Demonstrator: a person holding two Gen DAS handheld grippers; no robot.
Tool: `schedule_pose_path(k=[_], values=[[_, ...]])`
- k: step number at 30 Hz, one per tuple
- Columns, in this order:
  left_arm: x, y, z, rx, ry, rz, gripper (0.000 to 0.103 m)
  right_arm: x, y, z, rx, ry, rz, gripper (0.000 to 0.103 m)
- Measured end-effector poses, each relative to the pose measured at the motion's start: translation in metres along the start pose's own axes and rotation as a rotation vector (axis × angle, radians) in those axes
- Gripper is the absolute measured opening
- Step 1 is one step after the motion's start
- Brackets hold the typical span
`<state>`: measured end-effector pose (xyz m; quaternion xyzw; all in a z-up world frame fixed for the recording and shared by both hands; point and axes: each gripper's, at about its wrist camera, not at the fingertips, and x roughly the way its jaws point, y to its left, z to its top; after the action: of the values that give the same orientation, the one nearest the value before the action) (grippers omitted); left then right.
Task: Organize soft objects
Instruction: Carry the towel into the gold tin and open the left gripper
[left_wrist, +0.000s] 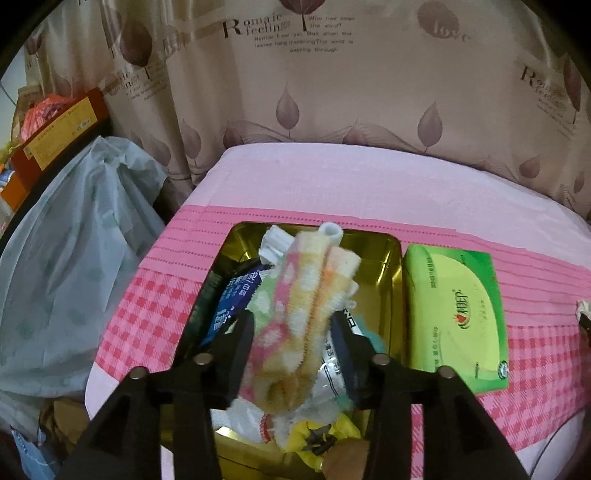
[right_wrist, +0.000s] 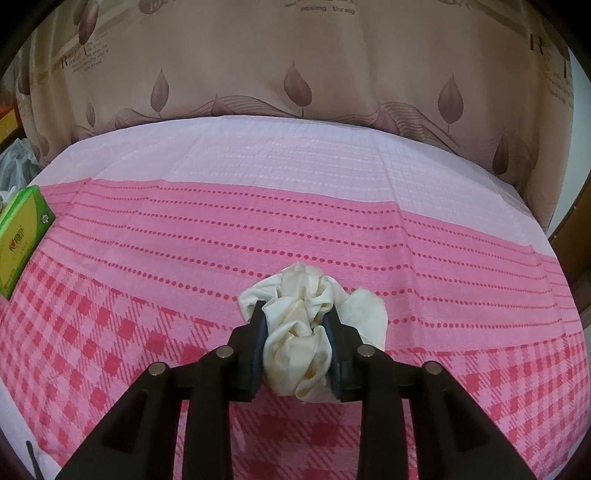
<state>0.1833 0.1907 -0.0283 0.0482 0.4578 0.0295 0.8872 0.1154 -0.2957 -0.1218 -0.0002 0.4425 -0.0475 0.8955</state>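
The left gripper (left_wrist: 291, 332) stands wide, its jaws clear of the fuzzy pink-and-yellow towel roll (left_wrist: 306, 299) between them; I'd guess the roll is being let go into the gold tin (left_wrist: 391, 258), already crowded with packets and cloths. The right gripper (right_wrist: 295, 343) pinches a crumpled cream cloth (right_wrist: 310, 325) on the pink checked tablecloth (right_wrist: 147, 295), probably next for the tin. A green tissue pack (left_wrist: 458, 317) lies just beside the tin.

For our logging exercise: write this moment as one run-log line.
left gripper: open over tin | towel: released | right gripper: gripping cloth
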Motion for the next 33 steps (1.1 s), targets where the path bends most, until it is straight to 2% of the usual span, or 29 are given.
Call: schedule_pose_path(k=[6,12,18,22,27,33], values=[[-0.028,0.005,-0.011,0.003,-0.062,-0.005,0.049,0.0,0.001,0.0,-0.005,0.001,-0.01,0.027],[-0.052,0.02,-0.034,-0.045,-0.102,0.026,0.049,0.0,0.002,0.0,-0.006,0.001,-0.013,0.027],[-0.051,0.029,-0.061,-0.067,-0.081,0.056,0.052,0.0,0.003,0.0,-0.01,0.002,-0.019,0.027],[-0.044,0.036,-0.065,-0.09,-0.043,0.064,0.052,-0.002,0.008,-0.002,-0.016,0.006,-0.038,0.028],[-0.041,0.038,-0.067,-0.099,-0.05,0.066,0.052,-0.009,0.017,-0.007,-0.026,-0.001,-0.06,0.016],[-0.035,0.043,-0.068,-0.118,-0.02,0.059,0.052,-0.018,0.028,-0.009,-0.03,-0.006,-0.048,0.013]])
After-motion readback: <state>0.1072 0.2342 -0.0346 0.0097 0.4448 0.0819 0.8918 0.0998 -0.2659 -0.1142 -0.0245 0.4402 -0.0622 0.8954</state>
